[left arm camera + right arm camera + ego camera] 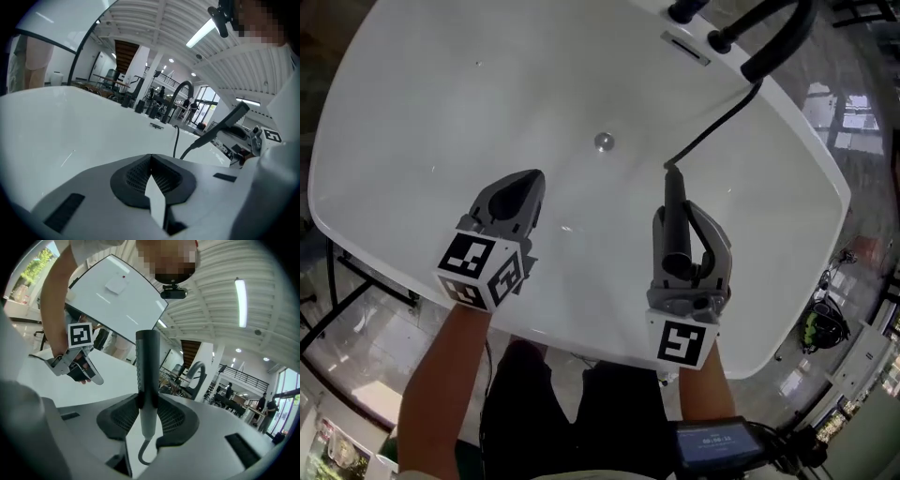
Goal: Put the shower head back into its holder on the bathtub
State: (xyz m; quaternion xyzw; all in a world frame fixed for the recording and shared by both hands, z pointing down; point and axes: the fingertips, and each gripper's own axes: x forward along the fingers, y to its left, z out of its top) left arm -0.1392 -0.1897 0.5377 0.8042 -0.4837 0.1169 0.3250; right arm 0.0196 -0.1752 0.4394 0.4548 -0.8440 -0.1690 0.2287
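The dark shower head (674,202) is a slim wand clamped between the jaws of my right gripper (682,225) over the white bathtub (441,112). In the right gripper view the shower head (147,366) stands upright between the pads, which press on its handle. Its black hose (712,122) runs from the wand's end up toward the black tap fittings (719,39) on the far rim. My left gripper (525,183) hovers beside it to the left, shut with nothing in it. In the left gripper view the shower head (225,124) shows at the right.
A curved black spout (778,42) and a flat overflow plate (686,47) sit at the tub's far end, and the drain (603,142) is in the middle of the basin. Glossy tiled floor surrounds the tub, with a green object (825,323) lying at the right.
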